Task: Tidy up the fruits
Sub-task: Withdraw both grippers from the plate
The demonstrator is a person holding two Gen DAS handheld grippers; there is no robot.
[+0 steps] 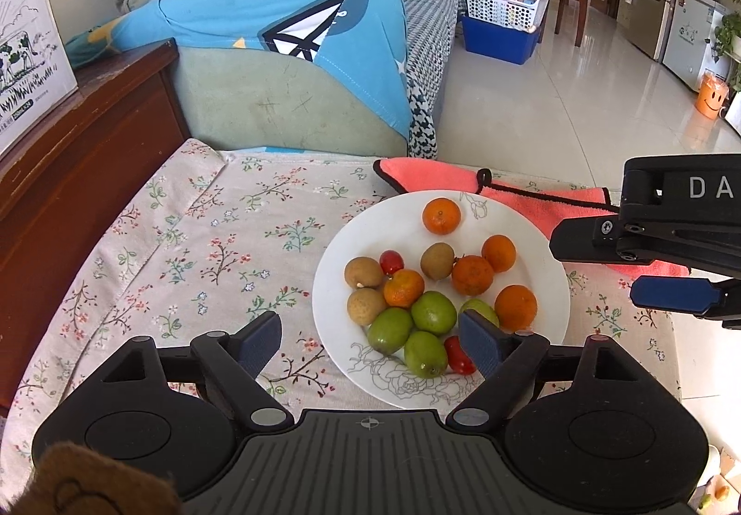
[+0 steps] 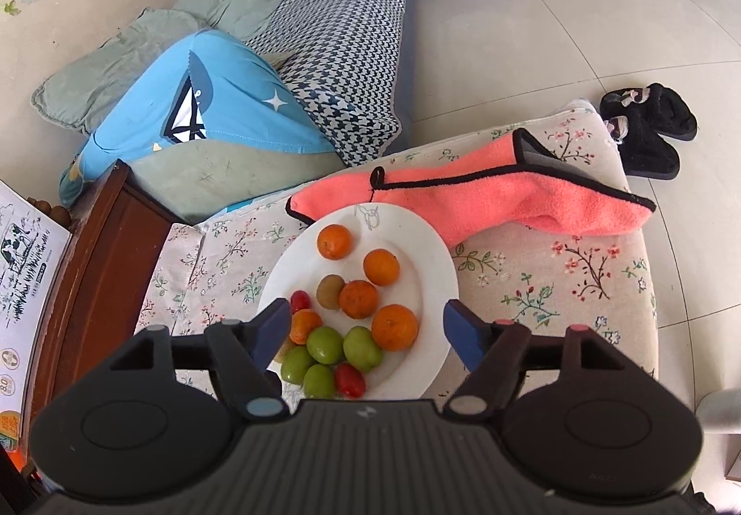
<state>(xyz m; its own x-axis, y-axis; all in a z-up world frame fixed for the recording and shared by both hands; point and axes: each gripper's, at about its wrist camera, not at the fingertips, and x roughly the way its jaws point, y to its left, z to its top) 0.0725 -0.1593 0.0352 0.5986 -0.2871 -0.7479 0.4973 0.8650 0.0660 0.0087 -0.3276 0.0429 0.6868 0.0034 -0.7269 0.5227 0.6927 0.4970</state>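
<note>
White plate (image 1: 551, 283) held every fruit: oranges (image 1: 441, 216) toward twelve o'clock, green fruits (image 1: 433, 312) toward six; sorting stage unclear; left gripper (image 1: 370, 341) and right gripper (image 2: 366, 329) hovered spread, empty

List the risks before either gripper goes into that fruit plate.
Fruits are packed: the green fruits touch each other and a mandarin, so open fingers may knock neighbours rolling. The cherry tomato sits near the white plate rim and might roll off. The left gripper and right gripper could collide.

Black grippers (image 1: 370, 341), blue-padded fingers (image 1: 481, 346)
</note>
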